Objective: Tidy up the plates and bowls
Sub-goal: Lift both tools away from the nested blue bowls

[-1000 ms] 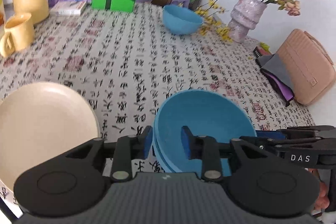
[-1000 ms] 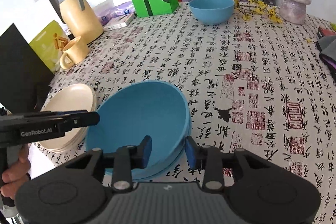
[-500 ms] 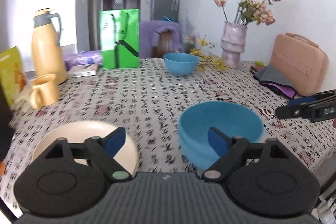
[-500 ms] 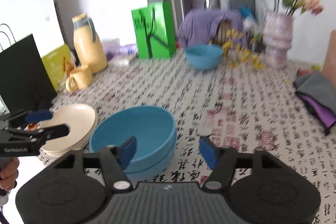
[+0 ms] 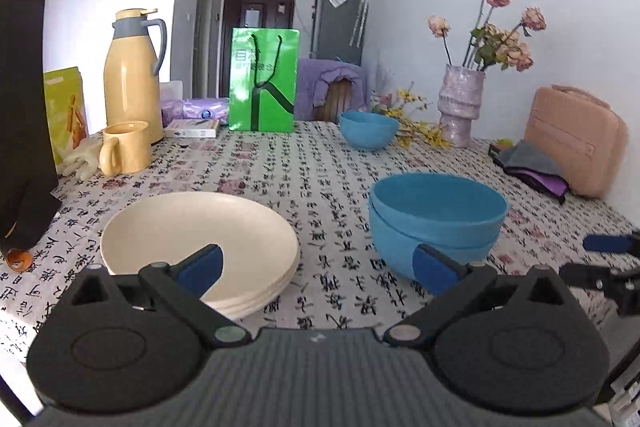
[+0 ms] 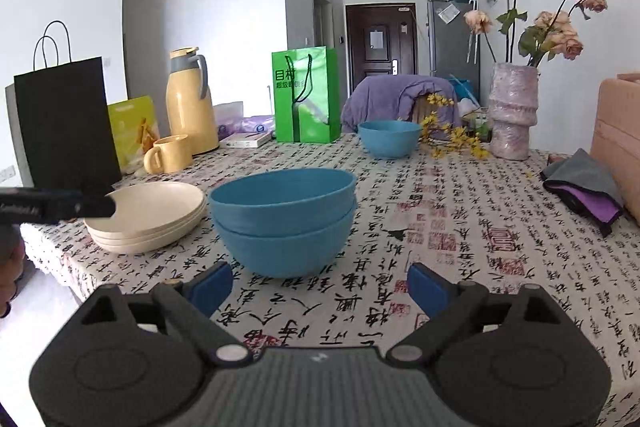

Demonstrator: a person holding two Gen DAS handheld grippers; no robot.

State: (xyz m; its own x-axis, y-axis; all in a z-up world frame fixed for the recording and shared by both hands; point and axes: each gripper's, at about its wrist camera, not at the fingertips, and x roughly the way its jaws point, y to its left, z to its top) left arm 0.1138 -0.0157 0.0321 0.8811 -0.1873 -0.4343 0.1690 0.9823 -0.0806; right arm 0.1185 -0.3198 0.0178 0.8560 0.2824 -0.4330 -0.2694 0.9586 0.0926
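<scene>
- My left tongs (image 5: 318, 269) are spread wide and hold nothing; they are level, aimed across the surface (image 5: 320, 171), with the stacked blue bowls (image 5: 436, 219) ahead and a little to their right.
- My right tongs (image 6: 320, 285) are also spread wide and hold nothing, level and pointing straight at the stacked blue bowls (image 6: 284, 219), which sit just beyond the blue pads (image 6: 426, 289) without touching them.
- The stacked blue bowls are two bowls nested, upright, near the front edge of the surface (image 6: 460, 227).
- Just left of the stacked blue bowls stands a stack of cream plates (image 6: 146, 219), close beside them but apart; my left tongs' left pad (image 5: 200, 269) overlaps the plates (image 5: 200, 239) in that view.
- Far behind the stacked blue bowls, a third blue bowl (image 6: 389, 138) stands alone, near the pink vase (image 6: 512, 115).
- From the right wrist view, my left tongs' dark tip (image 6: 56, 207) pokes in to the left of the stacked bowls, before the plates.
</scene>
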